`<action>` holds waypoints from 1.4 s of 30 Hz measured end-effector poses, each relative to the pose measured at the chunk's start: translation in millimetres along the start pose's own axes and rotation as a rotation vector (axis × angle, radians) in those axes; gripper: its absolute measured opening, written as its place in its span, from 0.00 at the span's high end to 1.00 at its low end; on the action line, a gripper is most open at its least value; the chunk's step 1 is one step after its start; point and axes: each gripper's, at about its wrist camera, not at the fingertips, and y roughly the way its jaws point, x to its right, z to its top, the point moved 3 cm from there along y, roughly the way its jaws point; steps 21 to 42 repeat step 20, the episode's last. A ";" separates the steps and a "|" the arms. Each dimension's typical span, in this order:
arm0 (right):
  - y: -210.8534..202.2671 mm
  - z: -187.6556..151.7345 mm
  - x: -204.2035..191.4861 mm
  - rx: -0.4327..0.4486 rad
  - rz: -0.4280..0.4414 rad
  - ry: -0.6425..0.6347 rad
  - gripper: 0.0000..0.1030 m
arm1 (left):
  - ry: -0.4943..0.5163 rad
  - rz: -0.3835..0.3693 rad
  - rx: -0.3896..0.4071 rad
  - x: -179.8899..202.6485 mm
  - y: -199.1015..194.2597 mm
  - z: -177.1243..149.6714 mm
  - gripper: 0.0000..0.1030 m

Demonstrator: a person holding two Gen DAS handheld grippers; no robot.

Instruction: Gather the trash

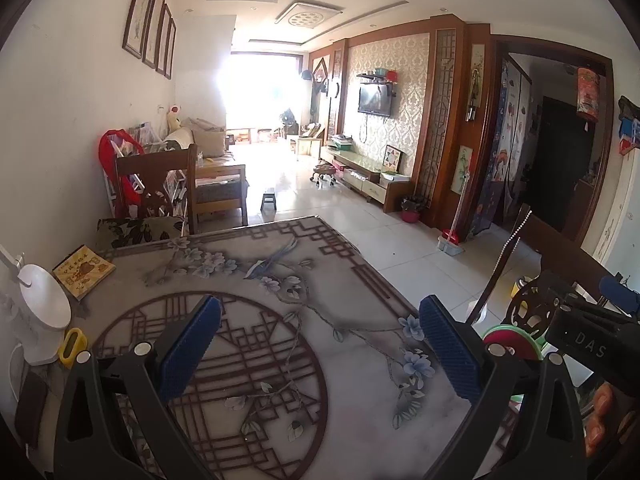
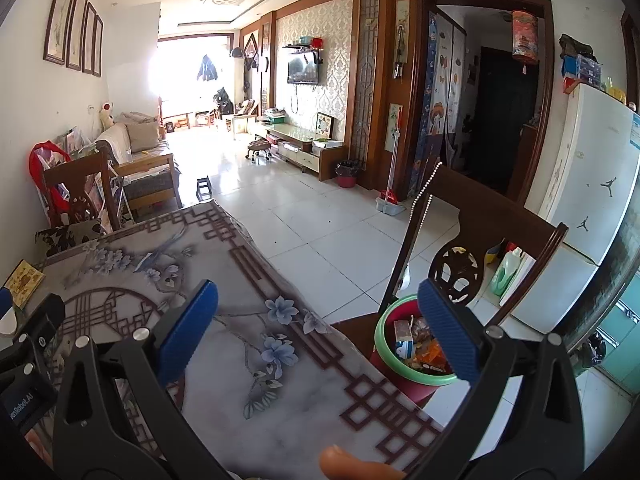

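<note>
We are seeing grey marbled table cover (image 2: 280, 412) showing blue flowers, brown lattice. Bin (image 2: 404, 384) showing red body, green rim. Gripper pads (image 1: 190, 346) showing blue. Book (image 1: 84, 271) showing yellow.

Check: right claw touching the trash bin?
Cannot tell. In the right wrist view the right claw is open and empty; its right finger overlaps the trash bin in the image, depth unclear.
</note>
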 end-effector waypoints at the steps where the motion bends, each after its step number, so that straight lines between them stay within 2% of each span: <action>1: 1.7 0.4 -2.0 -0.003 0.003 -0.003 0.04 | -0.003 0.004 -0.004 -2.1 1.5 -0.5 0.08; 7: 13.4 -0.5 -19.1 -0.024 0.028 -0.032 0.04 | -0.030 0.030 -0.028 -16.3 12.0 -3.5 0.08; 12: 31.9 -6.4 -42.3 -0.062 0.063 -0.071 0.04 | -0.074 0.077 -0.098 -43.7 33.2 -17.0 0.08; 15: 55.3 -20.9 -67.8 -0.121 0.112 -0.110 0.04 | -0.092 0.167 -0.173 -79.6 58.3 -41.8 0.08; 17: 73.5 -37.6 -88.8 -0.176 0.170 -0.142 0.04 | -0.094 0.249 -0.269 -113.1 80.3 -69.1 0.08; 20: 103.3 -68.9 -127.4 -0.262 0.252 -0.211 0.04 | -0.158 0.383 -0.415 -173.4 106.0 -117.3 0.08; 42: 103.3 -68.9 -127.4 -0.262 0.252 -0.211 0.04 | -0.158 0.383 -0.415 -173.4 106.0 -117.3 0.08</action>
